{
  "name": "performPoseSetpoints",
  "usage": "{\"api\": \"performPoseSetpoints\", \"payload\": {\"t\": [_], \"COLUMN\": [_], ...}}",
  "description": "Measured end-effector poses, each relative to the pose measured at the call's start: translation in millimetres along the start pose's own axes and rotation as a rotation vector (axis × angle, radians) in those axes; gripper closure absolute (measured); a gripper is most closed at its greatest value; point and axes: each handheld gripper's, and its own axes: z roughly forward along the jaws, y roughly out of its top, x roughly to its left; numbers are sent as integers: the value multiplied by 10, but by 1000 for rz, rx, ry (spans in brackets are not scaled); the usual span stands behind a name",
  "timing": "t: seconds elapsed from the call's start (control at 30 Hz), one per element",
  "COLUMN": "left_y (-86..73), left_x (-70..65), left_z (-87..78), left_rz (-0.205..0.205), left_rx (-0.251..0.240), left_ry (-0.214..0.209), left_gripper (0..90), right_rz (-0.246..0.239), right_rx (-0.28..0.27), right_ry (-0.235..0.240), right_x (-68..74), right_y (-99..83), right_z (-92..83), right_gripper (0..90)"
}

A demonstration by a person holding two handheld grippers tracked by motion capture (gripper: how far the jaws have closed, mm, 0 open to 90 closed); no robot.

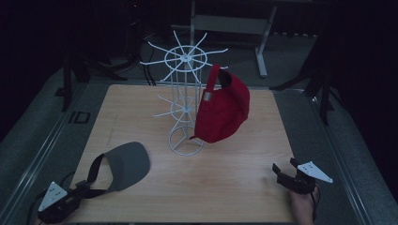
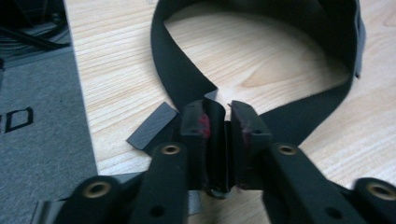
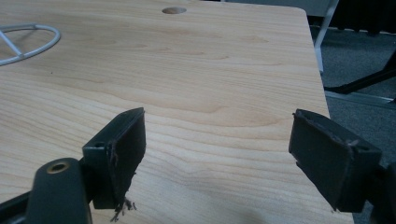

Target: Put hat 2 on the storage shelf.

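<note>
A grey visor [image 1: 126, 164] with a black strap [image 1: 96, 171] lies flat at the table's front left. My left gripper [image 1: 87, 187] is at the front left corner, shut on the back of that strap. In the left gripper view the folded strap [image 2: 187, 79] is pinched between the pads of my left gripper [image 2: 219, 116]. A red cap [image 1: 223, 110] hangs from an arm of the white wire rack [image 1: 185, 93] at the table's middle. My right gripper [image 1: 286, 168] rests near the front right corner, held by a hand. In its own view my right gripper [image 3: 217, 135] is open with only bare wood between its jaws.
The wooden table [image 1: 234, 187] sits on a grey floor, with dark stands and a pale desk frame [image 1: 263, 47] behind it. The rack's base ring [image 3: 28, 42] and a round hole [image 3: 173, 10] in the tabletop lie ahead of my right gripper.
</note>
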Motion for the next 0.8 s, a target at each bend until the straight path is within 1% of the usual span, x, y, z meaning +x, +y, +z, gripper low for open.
{"api": "performPoseSetpoints", "payload": {"t": [0.03, 0.13, 0.27, 0.33, 0.4, 0.47, 0.5, 0.57, 0.6, 0.63, 0.67, 0.7, 0.73, 0.77, 0.8], "left_y": [4, 35, 98, 126, 183, 258, 300, 391, 437, 483, 528, 572, 612, 652, 689], "left_x": [-9, -54, -71, -55, -61, -61, -63, -76, -85, -93, -109, -121, -133, -144, -148], "left_z": [1, 15, 2, -44, -108, -168, -194, -226, -233, -237, -236, -228, -219, -209, -196], "left_rz": [-1, 27, 44, 34, 34, 28, 32, 44, 49, 58, 73, 78, 93, 99, 99], "left_rx": [-4, -4, -41, -64, -108, -158, -181, -212, -226, -238, -246, -253, -259, -264, -271], "left_ry": [3, 18, 6, -7, -26, -62, -74, -111, -127, -152, -155, -166, -175, -178, -196], "left_gripper": [820, 835, 840, 840, 841, 841, 841, 841, 841, 841, 841, 841, 841, 842, 841], "right_rz": [0, 1, 6, 5, 7, 9, 8, 11, 10, 12, 13, 14, 15, 17, 19], "right_rx": [0, 0, 0, -4, -2, -2, -2, -3, -3, -4, -5, -6, -6, -7, -8], "right_ry": [-1, 0, 0, 2, 2, 3, 4, 6, 5, 6, 7, 7, 7, 9, 11], "right_x": [0, -1, -5, -6, -6, -7, -9, -9, -10, -11, -13, -14, -15, -15, -14], "right_y": [-1, 0, 0, 0, -1, -1, -1, 0, 0, 0, -1, -1, 0, 0, 0], "right_z": [0, 2, 1, -1, -1, 0, 2, 0, -1, -3, -3, -3, -4, -4, -5], "right_gripper": [186, 186, 186, 186, 186, 186, 186, 186, 186, 186, 186, 187, 187, 187, 188]}}
